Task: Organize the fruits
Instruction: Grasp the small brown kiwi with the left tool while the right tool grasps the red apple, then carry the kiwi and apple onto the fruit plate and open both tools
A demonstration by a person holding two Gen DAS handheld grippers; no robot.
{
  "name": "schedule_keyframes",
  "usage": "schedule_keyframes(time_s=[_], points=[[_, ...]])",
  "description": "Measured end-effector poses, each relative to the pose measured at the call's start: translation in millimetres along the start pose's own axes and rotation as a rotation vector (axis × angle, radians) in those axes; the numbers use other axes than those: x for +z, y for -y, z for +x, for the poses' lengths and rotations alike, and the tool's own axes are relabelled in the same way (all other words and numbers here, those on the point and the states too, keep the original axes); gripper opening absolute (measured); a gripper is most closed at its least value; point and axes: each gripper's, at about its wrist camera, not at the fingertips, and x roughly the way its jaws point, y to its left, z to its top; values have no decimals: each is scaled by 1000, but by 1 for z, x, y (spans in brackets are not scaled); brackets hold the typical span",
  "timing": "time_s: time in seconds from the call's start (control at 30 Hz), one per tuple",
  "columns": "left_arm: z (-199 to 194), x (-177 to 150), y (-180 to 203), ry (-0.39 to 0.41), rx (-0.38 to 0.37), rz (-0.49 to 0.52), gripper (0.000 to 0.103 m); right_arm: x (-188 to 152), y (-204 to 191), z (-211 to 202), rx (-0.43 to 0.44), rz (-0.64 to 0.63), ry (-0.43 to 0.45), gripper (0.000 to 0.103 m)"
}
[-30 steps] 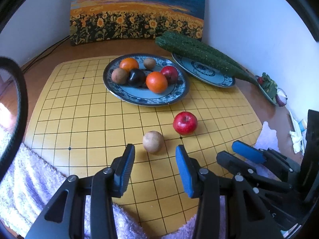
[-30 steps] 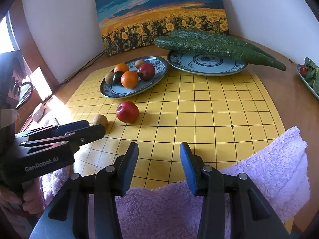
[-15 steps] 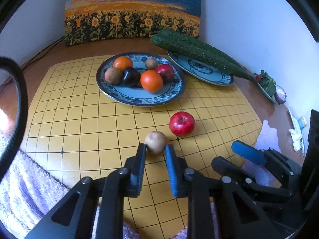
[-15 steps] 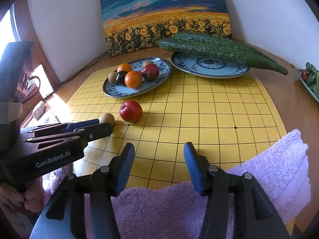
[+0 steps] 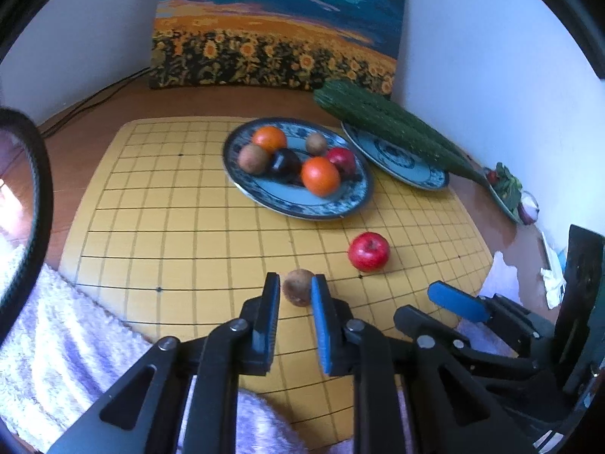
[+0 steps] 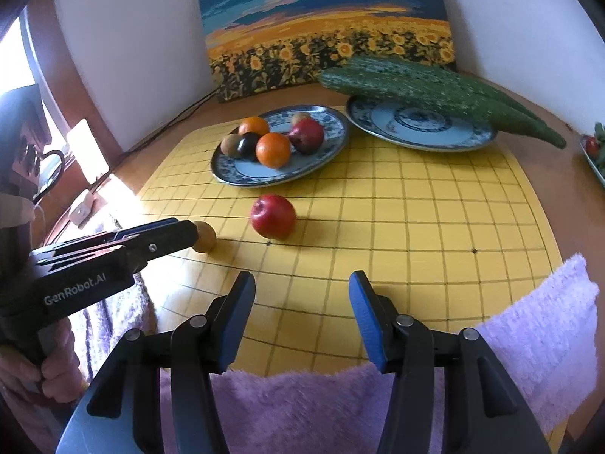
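Note:
My left gripper (image 5: 296, 290) is shut on a small brown round fruit (image 5: 298, 286) that rests on the yellow grid board (image 5: 170, 227); the fruit also shows in the right wrist view (image 6: 205, 236), held at the left gripper's tips (image 6: 191, 232). A red apple (image 5: 368, 251) lies loose on the board just right of it, and it also shows in the right wrist view (image 6: 273, 216). A blue-patterned plate (image 5: 298, 204) behind holds two oranges, two brown fruits, a dark fruit and a red one. My right gripper (image 6: 300, 291) is open and empty over the board's near edge.
A second blue plate (image 6: 419, 128) at the back right carries long green gourds (image 6: 423, 87). A sunflower painting (image 6: 329, 26) leans on the wall. A purple towel (image 6: 529, 325) covers the board's near edge. A dish of greens (image 5: 506, 189) sits far right.
My left gripper moved forward and closed around the brown fruit. My right gripper drew slightly closer to the board and stayed open.

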Motion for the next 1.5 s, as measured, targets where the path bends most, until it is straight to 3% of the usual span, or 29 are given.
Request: schedule_keyframes(time_s=[0.6, 0.93, 1.37, 1.5], points=[[-7, 7, -31, 24, -18, -78, 14, 27, -29, 26, 16, -72, -2, 49], [-3, 7, -35, 13, -23, -97, 14, 30, -24, 37, -3, -64, -19, 32], [-3, 6, -20, 9, -61, -56, 16, 33, -21, 28, 8, -42, 11, 31], [0, 6, -15, 5, -64, -40, 22, 32, -20, 24, 9, -40, 14, 31]])
